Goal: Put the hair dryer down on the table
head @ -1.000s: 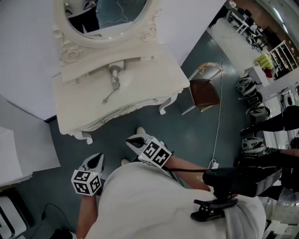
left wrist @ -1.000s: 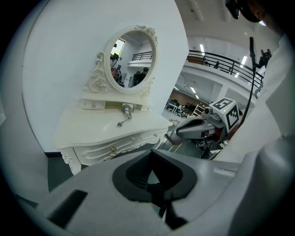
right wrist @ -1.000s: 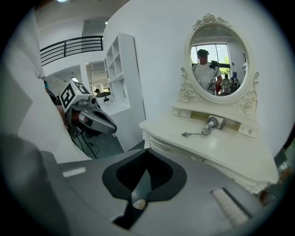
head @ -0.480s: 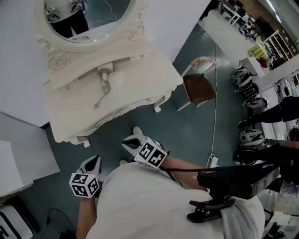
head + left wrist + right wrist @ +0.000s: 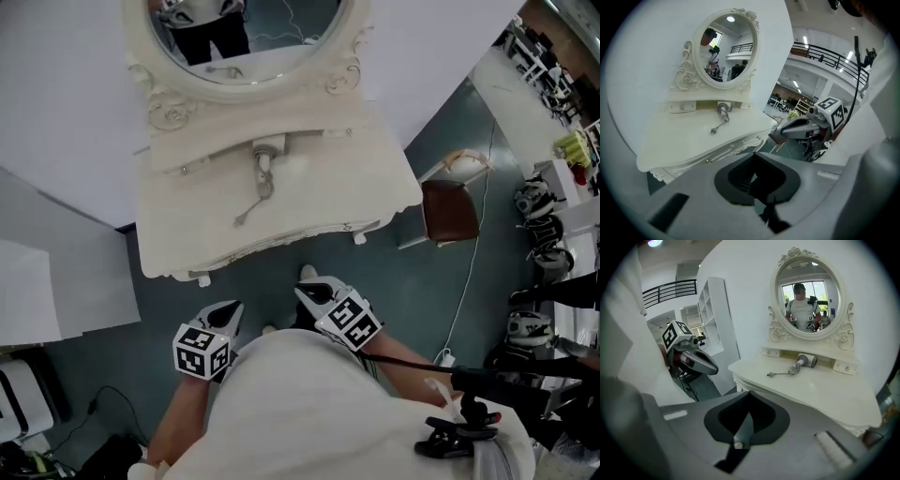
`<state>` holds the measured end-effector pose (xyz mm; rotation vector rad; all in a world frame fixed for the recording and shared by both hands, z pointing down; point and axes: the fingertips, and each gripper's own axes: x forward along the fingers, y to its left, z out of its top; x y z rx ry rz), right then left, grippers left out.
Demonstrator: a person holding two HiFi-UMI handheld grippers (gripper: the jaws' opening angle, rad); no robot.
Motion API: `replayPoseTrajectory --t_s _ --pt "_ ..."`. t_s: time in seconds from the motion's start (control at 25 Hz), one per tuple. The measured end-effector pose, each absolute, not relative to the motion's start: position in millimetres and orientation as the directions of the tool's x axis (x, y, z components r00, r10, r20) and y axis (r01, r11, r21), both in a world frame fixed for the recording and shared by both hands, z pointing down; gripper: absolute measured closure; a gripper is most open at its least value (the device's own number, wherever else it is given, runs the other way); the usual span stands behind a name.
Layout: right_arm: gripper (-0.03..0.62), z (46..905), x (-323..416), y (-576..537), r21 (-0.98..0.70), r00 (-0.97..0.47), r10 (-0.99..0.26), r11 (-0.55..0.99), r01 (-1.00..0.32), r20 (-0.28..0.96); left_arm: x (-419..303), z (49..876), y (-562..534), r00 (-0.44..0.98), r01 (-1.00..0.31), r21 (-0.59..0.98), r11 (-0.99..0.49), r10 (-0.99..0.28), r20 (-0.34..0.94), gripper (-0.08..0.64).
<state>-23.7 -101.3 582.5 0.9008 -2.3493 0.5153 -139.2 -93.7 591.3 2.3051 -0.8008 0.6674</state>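
The grey hair dryer (image 5: pixel 263 156) lies on the white dressing table (image 5: pixel 356 178) just below the oval mirror (image 5: pixel 246 37), its cord and plug (image 5: pixel 241 218) trailing toward the front edge. It also shows as the hair dryer (image 5: pixel 723 111) in the left gripper view and the hair dryer (image 5: pixel 805 362) in the right one. My left gripper (image 5: pixel 228 312) and right gripper (image 5: pixel 307 292) hang side by side over the floor in front of the table, apart from it. Both are shut and hold nothing. Each camera sees its neighbour: the right gripper (image 5: pixel 787 130) and the left gripper (image 5: pixel 701 363).
A brown-seated chair (image 5: pixel 450 211) stands right of the table, with a white cable (image 5: pixel 472 272) running over the floor beside it. A white shelf unit (image 5: pixel 28 300) stands at the left. Cluttered racks (image 5: pixel 553 187) fill the far right. The table's front edge is carved and has legs (image 5: pixel 200 278).
The view has swung, so the table now sits more squarely ahead. Both grippers have moved along with the person toward the table front, still shut and empty. The hair dryer has not moved.
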Motion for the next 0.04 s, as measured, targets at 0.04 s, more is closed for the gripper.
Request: replayPoseTrajectory --t_s 0.04 --pt "0.594 583.9 -16.3 -108.2 -0.144 -0.606 -0.490 0.692 -0.708 0.627 -132.8 592.7 -102.4 0.695 -0.670 0.371 -0.643 -0.367 0.618 0.558"
